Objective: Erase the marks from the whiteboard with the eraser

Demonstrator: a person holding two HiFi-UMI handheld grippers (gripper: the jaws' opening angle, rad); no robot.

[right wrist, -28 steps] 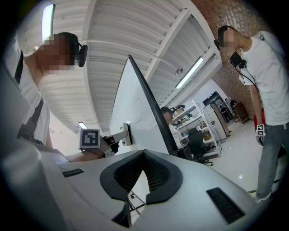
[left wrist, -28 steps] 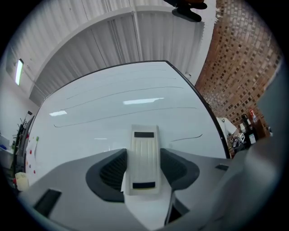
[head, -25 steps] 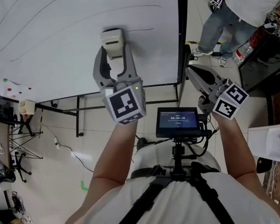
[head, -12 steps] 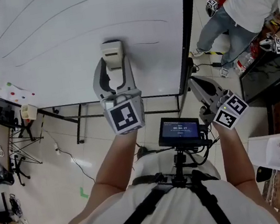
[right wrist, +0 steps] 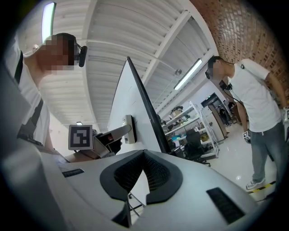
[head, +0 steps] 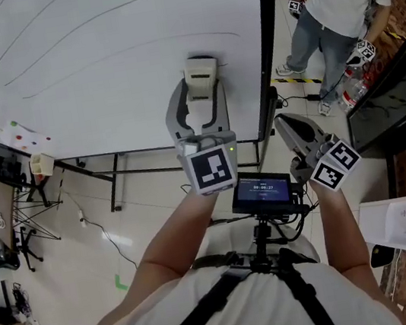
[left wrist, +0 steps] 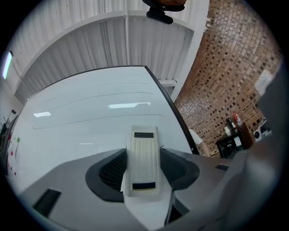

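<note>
The whiteboard (head: 97,83) stands upright and carries long thin curved marks (head: 123,53). My left gripper (head: 198,103) is shut on the white eraser (head: 201,73), which lies flat against the board's lower right part, close to the black frame. In the left gripper view the ribbed eraser (left wrist: 143,162) sits between both jaws with the whiteboard (left wrist: 90,122) behind it. My right gripper (head: 284,122) hangs off the board's right side, jaws shut and nothing in them. From the right gripper view (right wrist: 144,155) the eraser (right wrist: 129,128) is seen edge-on, pressed to the board.
The board's black right edge (head: 269,39) and stand legs (head: 110,162) are near. A person in a white shirt and jeans (head: 335,4) stands to the right by a dark table (head: 391,88). Small coloured magnets (head: 25,134) dot the board's lower left. A small screen (head: 260,191) sits on my chest rig.
My left gripper has slid the eraser to the right along the board, toward the frame. The short mark that lay right of the eraser no longer shows. The right gripper has stayed put.
</note>
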